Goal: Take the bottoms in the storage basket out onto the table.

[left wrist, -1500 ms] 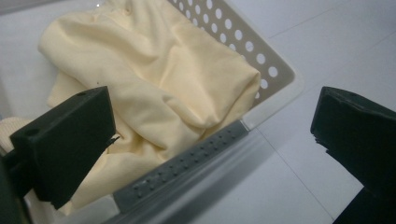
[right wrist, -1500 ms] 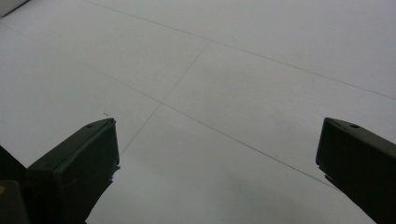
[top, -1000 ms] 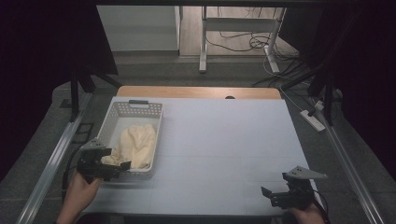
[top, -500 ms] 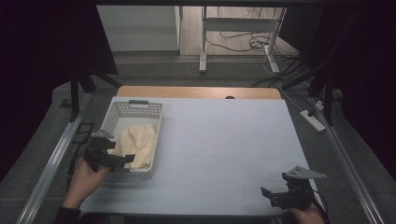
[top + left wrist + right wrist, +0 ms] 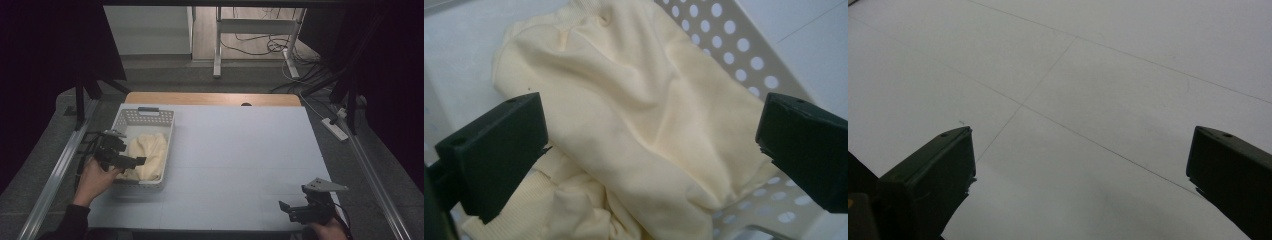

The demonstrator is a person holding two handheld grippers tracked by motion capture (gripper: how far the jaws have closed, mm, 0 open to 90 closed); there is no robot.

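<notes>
My left gripper [image 5: 131,161] hangs with jaws spread wide; the crumpled pale-yellow knit garment [image 5: 634,130] lies between and below them, ungripped, inside the white perforated plastic basket [image 5: 744,55]. My right gripper [image 5: 290,210], jaws likewise spread, faces the bare light-grey tabletop [image 5: 1098,90].

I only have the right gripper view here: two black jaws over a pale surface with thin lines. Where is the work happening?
Observer: At the left side of the table, where a white perforated basket holds a pale yellow garment.
Operator: Is the left gripper on it?
Observer: The left gripper hovers over the garment with its jaws wide apart, nothing between them.
Operator: And where does my gripper sit on the table?
Observer: The right gripper is at the table's near right corner, open, far from the basket.
</notes>
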